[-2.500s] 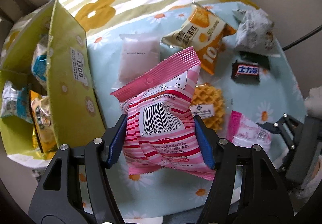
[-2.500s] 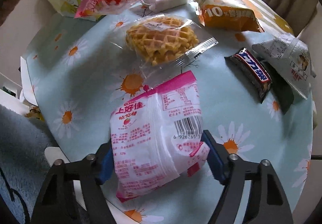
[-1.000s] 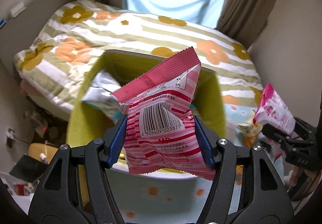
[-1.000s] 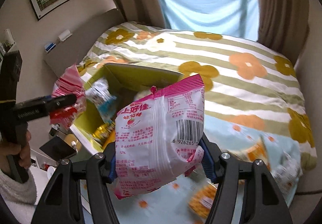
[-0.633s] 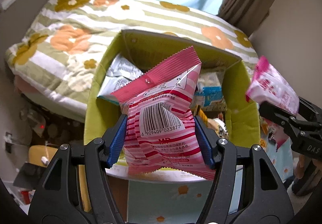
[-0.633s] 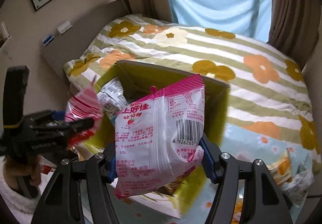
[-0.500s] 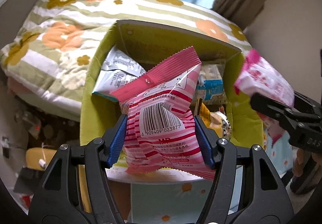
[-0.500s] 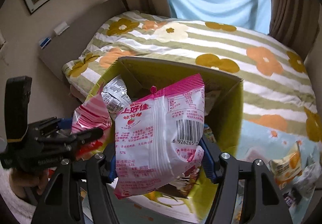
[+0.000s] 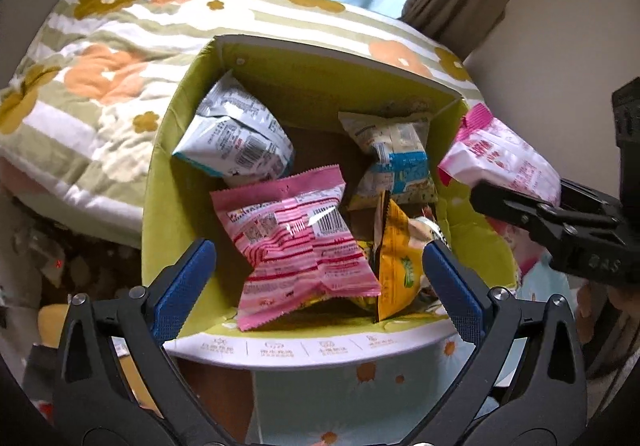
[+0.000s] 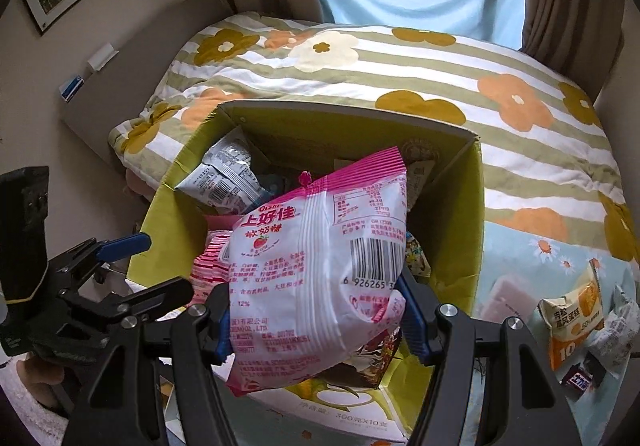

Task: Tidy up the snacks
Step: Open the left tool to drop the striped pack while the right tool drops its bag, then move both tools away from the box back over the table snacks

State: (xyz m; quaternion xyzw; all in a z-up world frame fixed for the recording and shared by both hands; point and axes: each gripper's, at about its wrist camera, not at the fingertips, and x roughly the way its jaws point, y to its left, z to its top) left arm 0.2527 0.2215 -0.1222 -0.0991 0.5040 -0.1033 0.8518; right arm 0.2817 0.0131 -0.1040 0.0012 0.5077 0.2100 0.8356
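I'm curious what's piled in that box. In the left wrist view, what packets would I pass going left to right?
Silver-white packet → pink striped packet → yellow packet → pink-and-white bag, held in the right hand-held gripper at the box's right edge.

In the right wrist view the white-pink bag (image 10: 320, 278) covers much of the box (image 10: 460, 221) interior; the striped pink pack (image 10: 210, 266) shows only as a sliver at the bag's left edge, and the grey pack (image 10: 224, 177) is partly behind the bag's top. Below the bag, dark wrappers cannot be told apart. The chocolate bar (image 10: 578, 382) is small and its print unreadable. In the left wrist view the yellow pack (image 9: 396, 262) hides the snacks beside it, the right gripper (image 9: 532, 205) covers the lower edge of the bag it holds, and its body runs off the frame's right edge
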